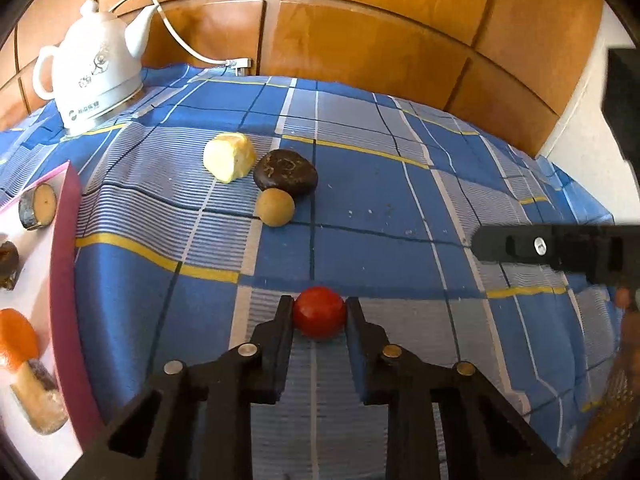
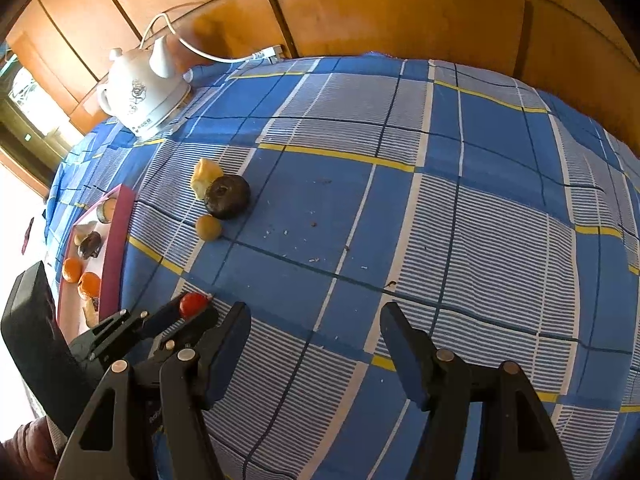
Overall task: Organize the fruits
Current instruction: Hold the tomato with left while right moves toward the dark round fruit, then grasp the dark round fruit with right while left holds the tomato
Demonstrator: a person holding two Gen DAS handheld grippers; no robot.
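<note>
Leftmost, a pink-rimmed tray (image 1: 66, 280) holds oranges (image 2: 89, 284) and cut fruit pieces, with a white kettle (image 1: 96, 72) standing beyond it on the blue checked cloth (image 1: 380, 208) covering the worktop. Near the middle lie a pale yellow chunk (image 1: 229, 156), a dark round fruit (image 1: 286, 170) and a small tan fruit (image 1: 275, 207), touching one another. Closer in, the left claw (image 1: 319, 314) is clamped on a red tomato (image 1: 319, 311) just above the cloth. Farther right, the right claw (image 2: 314, 332) hangs with its fingers wide apart, holding nothing.
</note>
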